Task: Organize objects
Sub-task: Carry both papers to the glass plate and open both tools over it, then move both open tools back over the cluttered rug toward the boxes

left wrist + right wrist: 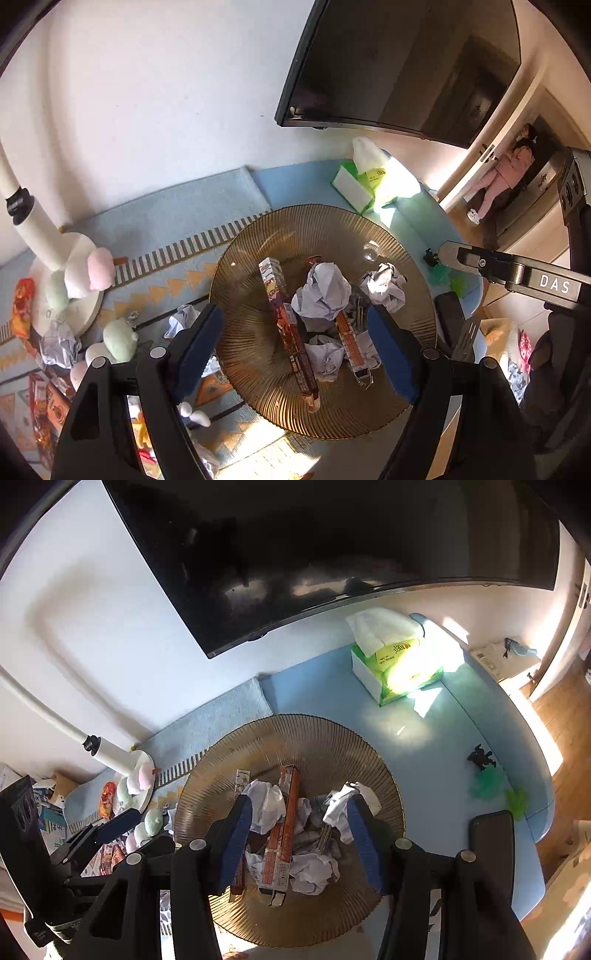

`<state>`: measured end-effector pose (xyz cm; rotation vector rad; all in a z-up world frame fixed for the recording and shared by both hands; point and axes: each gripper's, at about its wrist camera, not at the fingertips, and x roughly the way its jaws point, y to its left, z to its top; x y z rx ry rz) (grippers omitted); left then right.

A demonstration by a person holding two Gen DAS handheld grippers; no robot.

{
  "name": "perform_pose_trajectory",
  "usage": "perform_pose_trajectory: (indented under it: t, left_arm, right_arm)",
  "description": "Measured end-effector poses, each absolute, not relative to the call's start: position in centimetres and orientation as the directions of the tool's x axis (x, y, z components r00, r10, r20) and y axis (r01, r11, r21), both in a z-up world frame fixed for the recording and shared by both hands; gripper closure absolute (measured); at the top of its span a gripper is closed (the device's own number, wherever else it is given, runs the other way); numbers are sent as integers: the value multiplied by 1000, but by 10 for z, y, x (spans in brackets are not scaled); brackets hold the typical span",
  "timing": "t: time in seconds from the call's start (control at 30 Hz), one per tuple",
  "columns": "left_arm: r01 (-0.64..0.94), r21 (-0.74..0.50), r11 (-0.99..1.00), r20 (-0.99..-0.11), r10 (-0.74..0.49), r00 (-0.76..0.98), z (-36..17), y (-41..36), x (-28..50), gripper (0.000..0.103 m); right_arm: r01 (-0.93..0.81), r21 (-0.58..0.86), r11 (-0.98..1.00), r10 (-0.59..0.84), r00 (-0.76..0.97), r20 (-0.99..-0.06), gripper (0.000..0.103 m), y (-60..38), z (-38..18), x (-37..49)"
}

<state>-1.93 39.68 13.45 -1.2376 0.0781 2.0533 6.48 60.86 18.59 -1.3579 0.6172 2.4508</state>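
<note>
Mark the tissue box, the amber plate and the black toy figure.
tissue box [397,672], right wrist view, sunlit green side.
amber plate [295,734], right wrist view, bare ribbed rim.
black toy figure [480,758], right wrist view, body.

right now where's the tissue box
The tissue box sits on the blue table top, beyond the ribbed amber plate toward the right, just below the wall-mounted TV.

left gripper [295,343] jaws apart, right gripper [299,834] jaws apart
</note>
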Motion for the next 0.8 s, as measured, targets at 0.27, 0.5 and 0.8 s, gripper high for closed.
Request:
perform_pose_trajectory:
  t: [0.27,0.5,0.8]
  left_arm:
    - [-584,-268,-766,-782,527,-333,145,364,-8,24]
    - [-527,-263,-808,-793,492,-359,143,322,-2,24]
    - [-428,-267,-864,-805,444,-394,139,254,0,24]
  right_arm:
    - [-367,191,-910,36,-530,-847,46,570,197,57]
    - [-279,106,-954,69,-551,-831,39,516,212,50]
    - [-202,86,-976,38,-541,-840,39,453,210,39]
